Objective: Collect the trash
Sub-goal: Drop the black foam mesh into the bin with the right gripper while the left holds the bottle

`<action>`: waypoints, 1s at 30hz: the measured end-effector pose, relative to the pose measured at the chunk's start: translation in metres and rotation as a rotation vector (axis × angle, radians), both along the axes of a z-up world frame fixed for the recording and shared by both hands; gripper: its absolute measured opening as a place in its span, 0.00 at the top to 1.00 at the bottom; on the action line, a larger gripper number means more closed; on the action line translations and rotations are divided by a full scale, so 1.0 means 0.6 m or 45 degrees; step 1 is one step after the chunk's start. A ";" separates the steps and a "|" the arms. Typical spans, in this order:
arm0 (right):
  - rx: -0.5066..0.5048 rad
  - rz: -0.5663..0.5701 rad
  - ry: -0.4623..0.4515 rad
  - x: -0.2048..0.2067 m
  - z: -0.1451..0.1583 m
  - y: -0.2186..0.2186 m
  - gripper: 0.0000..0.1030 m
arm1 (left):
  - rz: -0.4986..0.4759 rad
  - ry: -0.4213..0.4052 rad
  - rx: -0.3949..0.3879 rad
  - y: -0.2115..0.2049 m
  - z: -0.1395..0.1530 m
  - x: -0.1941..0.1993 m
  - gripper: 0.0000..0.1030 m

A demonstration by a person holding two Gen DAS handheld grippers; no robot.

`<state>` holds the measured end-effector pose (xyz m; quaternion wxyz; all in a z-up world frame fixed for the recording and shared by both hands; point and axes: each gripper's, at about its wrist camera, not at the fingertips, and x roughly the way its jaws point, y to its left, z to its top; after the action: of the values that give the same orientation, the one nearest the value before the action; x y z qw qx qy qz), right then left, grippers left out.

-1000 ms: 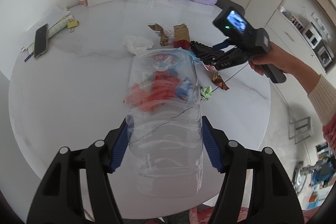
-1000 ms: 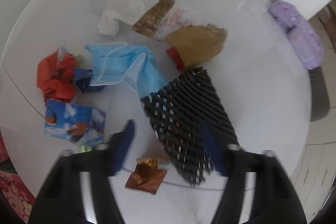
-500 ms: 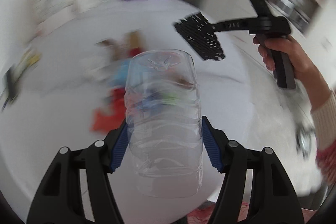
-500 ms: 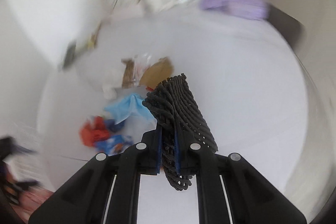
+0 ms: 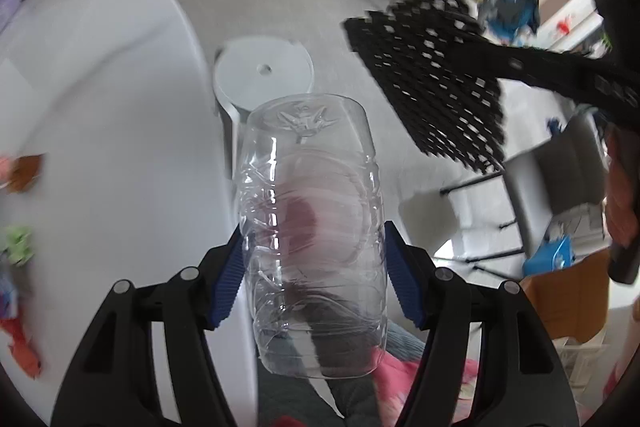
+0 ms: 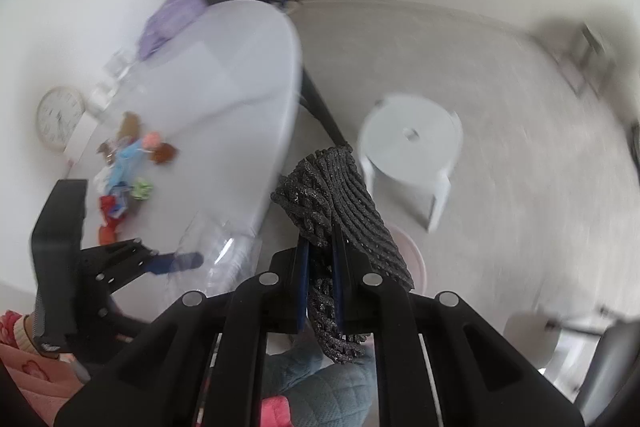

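A: Grey floor lies below you, the round white table (image 6: 224, 75) is off to the side, and a white plastic stool (image 5: 262, 75) stands ahead.

B: What am I carrying?

A: Your left gripper (image 5: 314, 267) clamps the clear crushed plastic bottle (image 5: 314, 227). Your right gripper (image 6: 320, 279) is pinched tight on the black foam mesh sleeve (image 6: 340, 199). More wrappers (image 6: 120, 179) lie on the table.

B: Advice?

A: No bin is clearly visible; a pinkish rim shows under the mesh. Keep both grips firm until each piece is over it.

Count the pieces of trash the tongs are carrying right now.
2: a clear plastic bottle clamped in the left tongs, and a black foam net pinched in the right tongs. More trash lies on the white table.
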<state>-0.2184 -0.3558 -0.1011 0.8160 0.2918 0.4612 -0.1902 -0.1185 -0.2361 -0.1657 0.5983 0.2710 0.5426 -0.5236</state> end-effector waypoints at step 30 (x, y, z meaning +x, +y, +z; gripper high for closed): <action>0.365 0.253 0.300 0.022 -0.353 -0.033 0.19 | 0.365 -0.246 0.089 -0.054 0.089 -0.026 0.13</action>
<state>-0.2053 -0.3754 -0.3129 0.7213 0.3338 0.6023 -0.0740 -0.1341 -0.2683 -0.1124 0.7065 0.2607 0.5335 -0.3852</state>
